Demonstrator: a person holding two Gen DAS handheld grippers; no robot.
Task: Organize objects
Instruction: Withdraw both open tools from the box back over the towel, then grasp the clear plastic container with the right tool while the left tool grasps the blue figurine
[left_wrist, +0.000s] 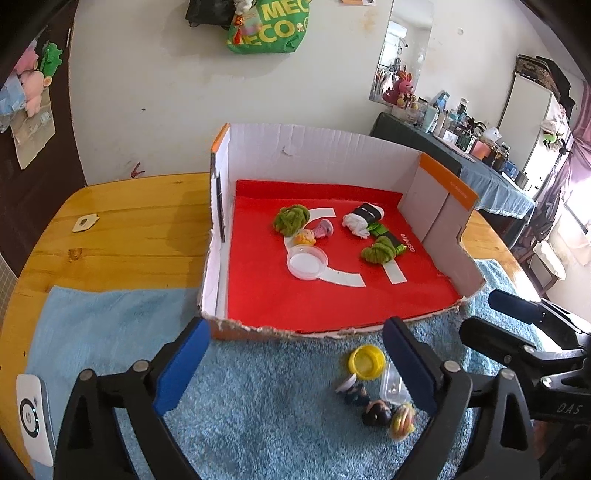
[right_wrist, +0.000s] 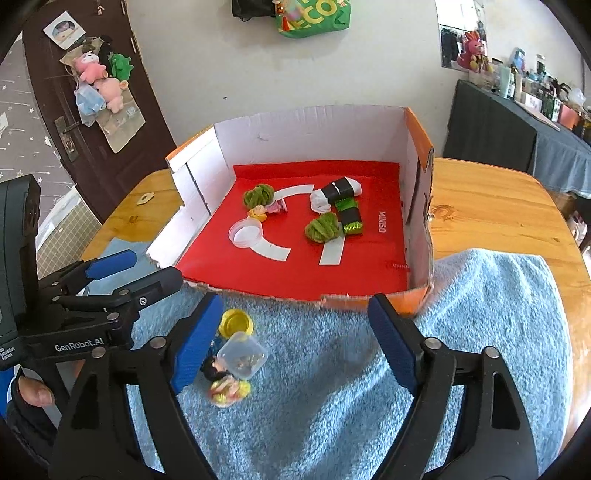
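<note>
Toys lie on the towel's near edge, before the box. Both tools, left and right, gape empty. Best straddle one toy squarely before squeezing.

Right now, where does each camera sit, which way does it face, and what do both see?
Left wrist: rides the left gripper, facing down-forward at the red-lined cardboard box; the right gripper shows at right.
Right wrist: rides the right gripper, same heading; the left gripper and a thumb show at left.
Shared: box, yellow round lid, blue towel.
</note>
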